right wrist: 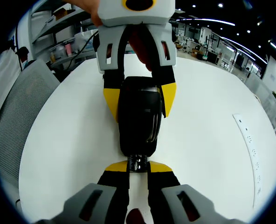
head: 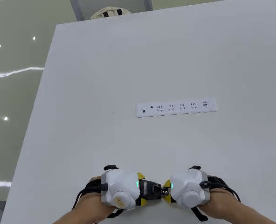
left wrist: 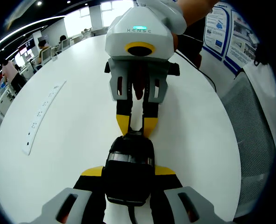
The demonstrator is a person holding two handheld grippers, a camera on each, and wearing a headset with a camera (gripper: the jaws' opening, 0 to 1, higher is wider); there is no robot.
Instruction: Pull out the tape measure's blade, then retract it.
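Both grippers sit at the 6 o'clock edge of the head view, low over the white table (head: 128,70), nose to nose. The left gripper (head: 141,189) points toward 3 o'clock and the right gripper (head: 166,191) toward 9 o'clock. The left hand (head: 89,204) and right hand (head: 222,205) wrap the grippers' rear ends, with the forearms coming in from the bottom corners at roughly 7 and 5 o'clock.

The black tape measure (head: 152,190) is held between the two grippers, just above the tabletop. In the left gripper view, that gripper's yellow-tipped jaws are clamped on either side of the case. In the right gripper view, that gripper's jaws are pinched nearly together on a small metal piece at the case's mouth, which seems to be the blade tip (right wrist: 138,163), though it is too small to be sure. Hardly any blade shows between the tip and the case.

A white power strip (head: 176,107) lies flat on the table toward 12 o'clock from the grippers, well apart from them. A chair (head: 110,9) stands past the table's far edge at about 11 o'clock.
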